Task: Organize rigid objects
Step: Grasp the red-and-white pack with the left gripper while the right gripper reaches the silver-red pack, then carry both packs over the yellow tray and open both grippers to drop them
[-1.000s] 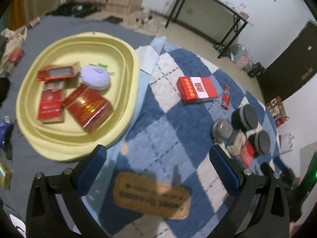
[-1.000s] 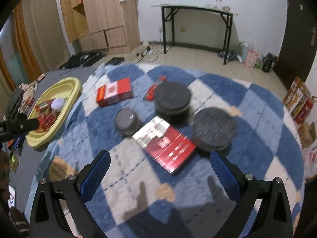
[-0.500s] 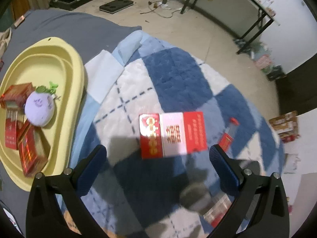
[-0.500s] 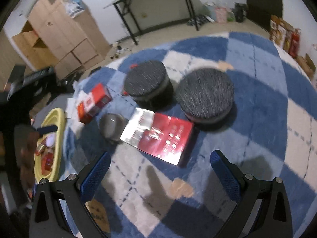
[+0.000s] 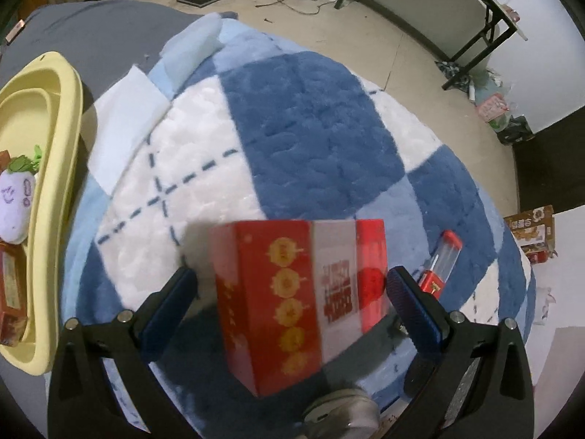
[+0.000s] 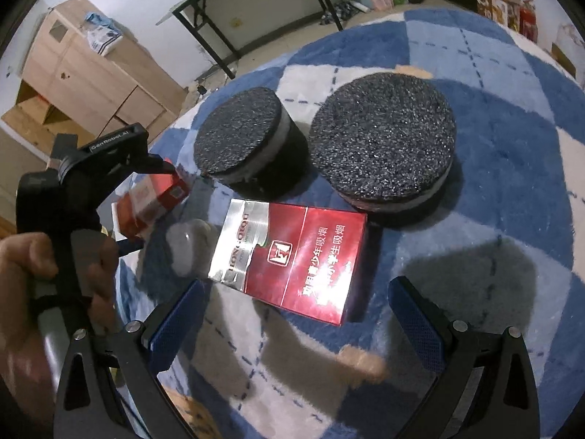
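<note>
A red and white box lies on the blue and white checked blanket. My left gripper is open and straddles it, one finger on each side, not touching. The box also shows in the right wrist view, under the left gripper's body. My right gripper is open and empty just above a flat dark red carton. Two round black-topped tins stand behind the carton. A small grey round tin lies left of it.
A yellow tray at the left holds a purple plush toy and red boxes. A small red lighter-like item lies right of the red and white box. A person's hand holds the left gripper's handle.
My left gripper has moved from the tray across the blanket and down over the red and white box. My right gripper has moved closer to the dark red carton.
</note>
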The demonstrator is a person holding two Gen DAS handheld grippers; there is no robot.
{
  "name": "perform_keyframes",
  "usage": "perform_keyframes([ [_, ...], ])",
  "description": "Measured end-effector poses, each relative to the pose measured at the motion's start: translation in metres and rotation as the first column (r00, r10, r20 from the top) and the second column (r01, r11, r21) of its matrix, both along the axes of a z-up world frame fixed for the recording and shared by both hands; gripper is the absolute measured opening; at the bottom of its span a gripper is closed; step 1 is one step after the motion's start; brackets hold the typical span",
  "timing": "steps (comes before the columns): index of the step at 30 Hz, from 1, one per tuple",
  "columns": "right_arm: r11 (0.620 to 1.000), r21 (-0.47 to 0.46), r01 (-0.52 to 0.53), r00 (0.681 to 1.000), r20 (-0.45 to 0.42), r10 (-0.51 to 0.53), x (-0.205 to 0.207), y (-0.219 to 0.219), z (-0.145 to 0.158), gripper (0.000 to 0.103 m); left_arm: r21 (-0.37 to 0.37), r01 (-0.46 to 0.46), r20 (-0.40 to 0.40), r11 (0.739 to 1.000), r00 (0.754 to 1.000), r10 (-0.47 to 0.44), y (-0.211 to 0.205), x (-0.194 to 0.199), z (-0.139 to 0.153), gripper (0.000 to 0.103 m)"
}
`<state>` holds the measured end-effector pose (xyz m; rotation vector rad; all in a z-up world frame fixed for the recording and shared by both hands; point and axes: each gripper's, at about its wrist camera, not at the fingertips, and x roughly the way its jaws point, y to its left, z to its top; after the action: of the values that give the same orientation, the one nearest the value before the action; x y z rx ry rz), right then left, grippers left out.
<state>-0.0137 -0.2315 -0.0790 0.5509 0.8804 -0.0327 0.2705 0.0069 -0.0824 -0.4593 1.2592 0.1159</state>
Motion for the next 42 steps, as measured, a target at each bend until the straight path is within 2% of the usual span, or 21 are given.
perform_keyframes([
  [7, 1.0, 0.026, 0.006, 1.0, -0.005, -0.006, 0.007, -0.008, 0.0, 0.103, -0.055, 0.015, 0.048, 0.998, 0.999, -0.012, 0.01, -0.013, 0.007, 0.085],
  [9, 0.999, 0.043, 0.016, 1.0, -0.004, -0.016, 0.01, -0.01, -0.003, 0.103, -0.049, 0.006, 0.068, 0.999, 0.998, -0.003, 0.016, -0.018, 0.013, 0.067],
  [11, 0.998, 0.053, 0.024, 1.0, 0.004, -0.024, 0.01, -0.013, -0.003, 0.103, -0.056, 0.001, 0.088, 0.998, 0.996, 0.004, 0.023, -0.022, 0.019, 0.059],
  [14, 1.0, 0.013, 0.009, 1.0, 0.003, -0.009, 0.014, -0.009, -0.004, 0.103, -0.083, 0.014, 0.088, 0.996, 0.996, -0.006, 0.029, -0.021, 0.021, 0.056],
  [17, 1.0, -0.025, -0.002, 1.0, -0.007, 0.002, 0.019, -0.003, -0.004, 0.103, -0.117, 0.011, 0.069, 0.993, 0.998, -0.003, 0.034, -0.021, 0.017, 0.062],
  [20, 1.0, -0.014, 0.003, 1.0, -0.017, -0.003, 0.023, -0.002, -0.002, 0.103, -0.117, -0.019, 0.039, 0.993, 0.999, 0.024, 0.036, -0.017, 0.012, 0.079],
  [22, 1.0, -0.006, 0.007, 1.0, -0.025, -0.007, 0.024, -0.001, -0.002, 0.103, -0.075, -0.015, 0.054, 0.997, 0.998, 0.019, 0.032, -0.018, 0.019, 0.091],
  [23, 1.0, 0.002, 0.012, 1.0, -0.026, -0.012, 0.025, -0.002, -0.001, 0.103, -0.046, -0.012, 0.06, 0.999, 0.998, 0.014, 0.029, -0.017, 0.022, 0.102],
  [26, 1.0, 0.012, 0.021, 0.999, -0.035, -0.021, 0.028, -0.002, -0.002, 0.103, 0.031, -0.005, 0.03, 0.999, 1.0, 0.004, 0.013, -0.004, 0.022, 0.103],
  [30, 1.0, 0.001, 0.031, 0.999, -0.041, -0.031, 0.032, -0.001, -0.002, 0.103, -0.011, -0.012, -0.012, 1.0, 1.0, 0.012, 0.002, 0.006, 0.01, 0.103],
  [33, 0.999, 0.007, 0.051, 0.998, -0.044, -0.05, 0.035, -0.001, -0.002, 0.103, 0.001, -0.025, -0.038, 1.0, 0.999, 0.025, -0.003, 0.008, -0.005, 0.103],
  [37, 0.998, -0.015, 0.063, 0.997, -0.045, -0.064, 0.04, 0.002, -0.002, 0.103, 0.047, 0.012, 0.021, 0.999, 1.0, -0.013, -0.01, 0.001, -0.006, 0.102],
  [39, 0.997, -0.059, 0.057, 0.997, -0.058, -0.06, 0.045, 0.007, -0.003, 0.103, 0.097, 0.04, 0.022, 0.994, 0.999, -0.043, -0.014, -0.002, -0.004, 0.091],
  [42, 0.987, -0.156, 0.034, 0.997, -0.067, -0.045, 0.051, 0.02, -0.004, 0.103, 0.096, 0.093, 0.048, 0.991, 0.994, -0.098, -0.015, -0.009, 0.0, 0.091],
])
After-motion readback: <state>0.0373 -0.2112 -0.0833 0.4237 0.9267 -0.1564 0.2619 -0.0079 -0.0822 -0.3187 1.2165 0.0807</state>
